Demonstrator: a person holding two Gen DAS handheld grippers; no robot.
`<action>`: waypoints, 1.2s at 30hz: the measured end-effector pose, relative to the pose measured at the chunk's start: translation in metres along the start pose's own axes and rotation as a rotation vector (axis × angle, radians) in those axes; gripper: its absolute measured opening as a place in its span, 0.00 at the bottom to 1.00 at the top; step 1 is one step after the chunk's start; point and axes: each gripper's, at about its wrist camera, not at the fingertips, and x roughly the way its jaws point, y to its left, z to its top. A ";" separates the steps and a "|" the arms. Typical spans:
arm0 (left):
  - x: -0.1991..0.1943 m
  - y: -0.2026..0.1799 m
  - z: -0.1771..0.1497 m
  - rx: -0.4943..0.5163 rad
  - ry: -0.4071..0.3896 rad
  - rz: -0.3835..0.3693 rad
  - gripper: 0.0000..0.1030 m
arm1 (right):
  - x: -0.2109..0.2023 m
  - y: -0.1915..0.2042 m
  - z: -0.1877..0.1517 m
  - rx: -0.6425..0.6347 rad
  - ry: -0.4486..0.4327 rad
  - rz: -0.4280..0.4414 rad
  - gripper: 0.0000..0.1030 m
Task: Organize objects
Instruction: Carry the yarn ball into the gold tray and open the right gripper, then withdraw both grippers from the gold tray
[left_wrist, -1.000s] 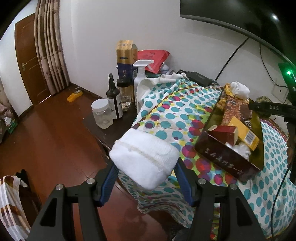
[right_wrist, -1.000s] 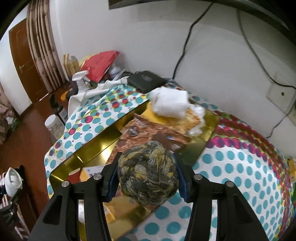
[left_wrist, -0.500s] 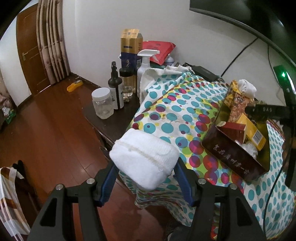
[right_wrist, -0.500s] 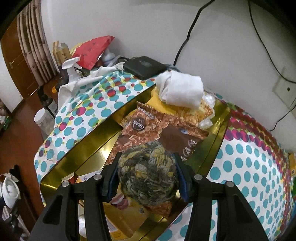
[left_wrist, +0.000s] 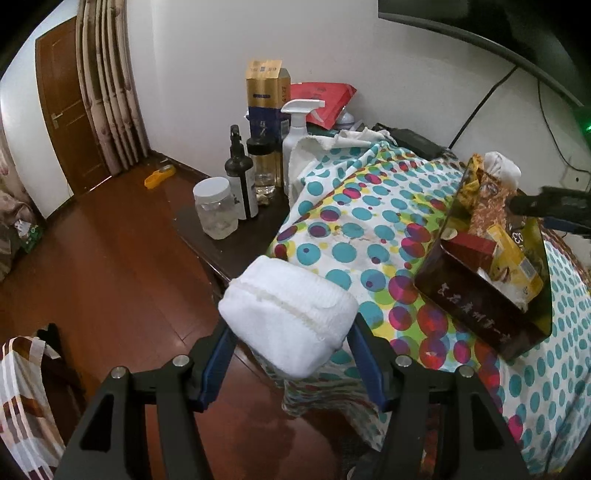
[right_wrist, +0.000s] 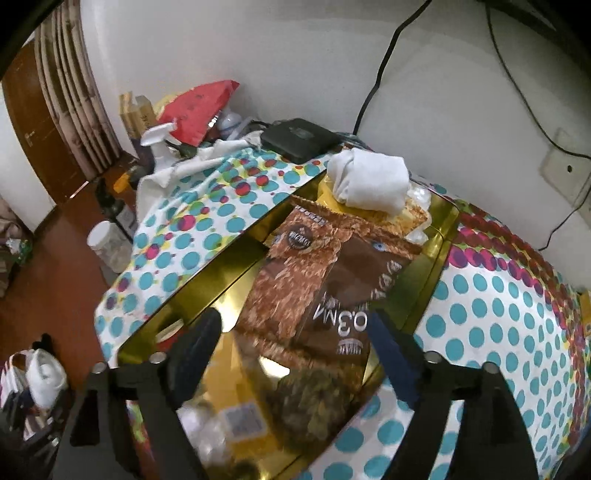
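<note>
My left gripper is shut on a white rolled cloth, held in the air off the near corner of the dotted tablecloth. A gold-lined tray stands on the cloth to the right. In the right wrist view my right gripper hangs over this tray. Its jaws are opening and the pads touch nothing. A mottled green-yellow knitted ball lies blurred in the tray below them, beside a brown snack bag and a yellow packet.
Another white roll sits at the tray's far end. A black box lies by the wall. A jar, dark bottles and a spray bottle crowd the dark side table. Wooden floor lies left.
The right gripper's jaws have spread and let go of the mottled ball, which now lies in the tray. The left gripper still holds the white roll, with little shift.
</note>
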 end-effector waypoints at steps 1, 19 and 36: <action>0.000 -0.001 -0.001 -0.004 0.009 -0.009 0.61 | -0.009 -0.001 -0.005 0.006 -0.003 0.004 0.95; -0.083 -0.097 0.035 0.121 -0.039 -0.125 0.67 | -0.169 -0.030 -0.093 -0.005 -0.203 -0.080 1.00; -0.127 -0.131 0.054 0.218 -0.139 -0.034 0.67 | -0.179 -0.037 -0.110 0.025 -0.179 0.022 1.00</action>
